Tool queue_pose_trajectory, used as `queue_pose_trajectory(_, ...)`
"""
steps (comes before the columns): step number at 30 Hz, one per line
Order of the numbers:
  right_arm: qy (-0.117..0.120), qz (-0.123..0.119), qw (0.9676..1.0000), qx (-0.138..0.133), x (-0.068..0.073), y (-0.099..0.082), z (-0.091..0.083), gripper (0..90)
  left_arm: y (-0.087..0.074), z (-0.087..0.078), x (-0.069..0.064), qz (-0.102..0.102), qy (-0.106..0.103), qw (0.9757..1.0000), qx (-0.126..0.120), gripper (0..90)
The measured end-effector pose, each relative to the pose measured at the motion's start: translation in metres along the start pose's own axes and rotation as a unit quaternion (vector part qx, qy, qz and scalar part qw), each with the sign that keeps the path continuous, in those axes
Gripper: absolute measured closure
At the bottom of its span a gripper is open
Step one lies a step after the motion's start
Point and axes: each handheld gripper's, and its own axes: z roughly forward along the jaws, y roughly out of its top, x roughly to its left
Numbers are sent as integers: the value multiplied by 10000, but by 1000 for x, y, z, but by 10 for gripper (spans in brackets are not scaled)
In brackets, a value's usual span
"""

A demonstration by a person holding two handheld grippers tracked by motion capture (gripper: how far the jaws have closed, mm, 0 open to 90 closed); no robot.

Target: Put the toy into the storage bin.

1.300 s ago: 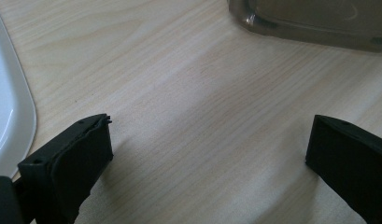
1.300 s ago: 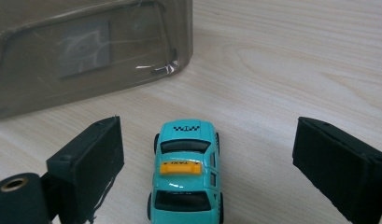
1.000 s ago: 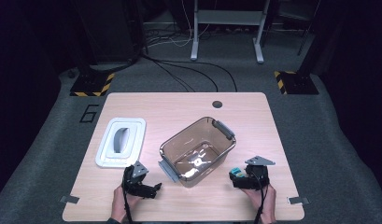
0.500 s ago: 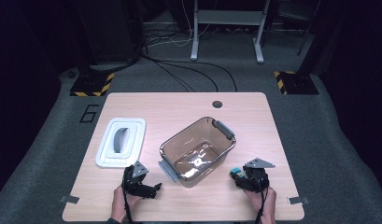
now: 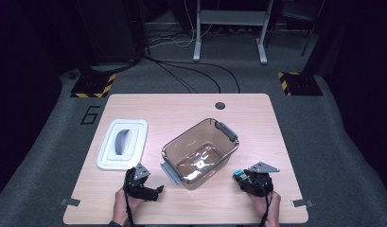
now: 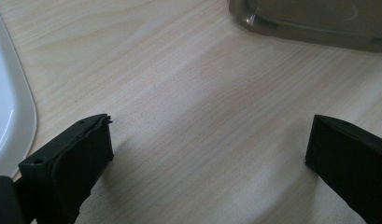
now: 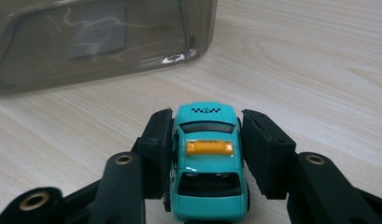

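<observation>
A small teal toy taxi (image 7: 207, 158) with a yellow roof sign stands on the wooden table (image 5: 257, 123), near its front right. My right gripper (image 7: 206, 126) has just been closing and is now shut on it, with a pad against each side of the car. In the high view the taxi (image 5: 238, 174) shows at the tip of the right gripper (image 5: 241, 178), just right of a clear brownish plastic bin (image 5: 200, 151). At the front left my left gripper (image 5: 157, 190) rests open on the table, and nothing lies between its jaws (image 6: 209, 140).
A white bin lid (image 5: 122, 143) lies left of the bin, and its edge (image 6: 6, 121) shows beside the left jaw. The bin's wall (image 7: 86, 42) stands close ahead of the taxi, and a corner of the bin (image 6: 319, 23) lies ahead of the left gripper. A round hole (image 5: 220, 105) marks the table's far edge.
</observation>
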Motion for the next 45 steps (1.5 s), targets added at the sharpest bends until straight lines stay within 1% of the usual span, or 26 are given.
queue_pose_trajectory(4,6,-12,10000,-41,0,0,-1,541,0,0,0,2,-1,10000,1,4)
queue_pose_trajectory(8,27,34,10000,-32,0,0,0,534,0,0,0,1,0,10000,1,4)
queue_pose_trajectory(10,28,5,10000,10,-1,-1,0,505,0,0,0,1,0,10000,0,4)
queue_pose_trajectory(13,15,36,9999,94,-1,-3,3,464,0,0,0,1,0,10000,0,4)
queue_pose_trajectory(14,21,37,9999,130,-1,-5,3,468,0,0,0,2,0,10000,0,4)
queue_pose_trajectory(16,28,-1,9999,123,-2,-7,4,515,0,0,0,0,-1,10000,-1,4)
queue_pose_trajectory(17,53,-6,9999,106,-2,-7,4,518,0,0,0,2,0,10000,0,4)
queue_pose_trajectory(21,40,-59,9999,120,-1,-7,3,519,0,0,0,2,2,10000,0,4)
queue_pose_trajectory(23,79,34,9999,124,-2,-7,4,516,0,0,0,0,1,10000,-1,4)
queue_pose_trajectory(30,31,-88,9999,113,-1,-7,4,522,0,0,0,4,0,10000,1,5)
queue_pose_trajectory(33,-79,-179,9998,72,2,-6,2,523,0,0,0,5,1,10000,1,4)
queue_pose_trajectory(34,-74,-184,9998,39,2,-6,1,523,0,0,0,4,-1,10000,1,4)
queue_pose_trajectory(39,-88,-147,9998,-31,0,-2,-3,523,0,0,0,2,0,10000,0,4)
queue_pose_trajectory(45,-132,-132,9998,-25,-3,2,-7,523,0,0,0,3,0,10000,1,5)
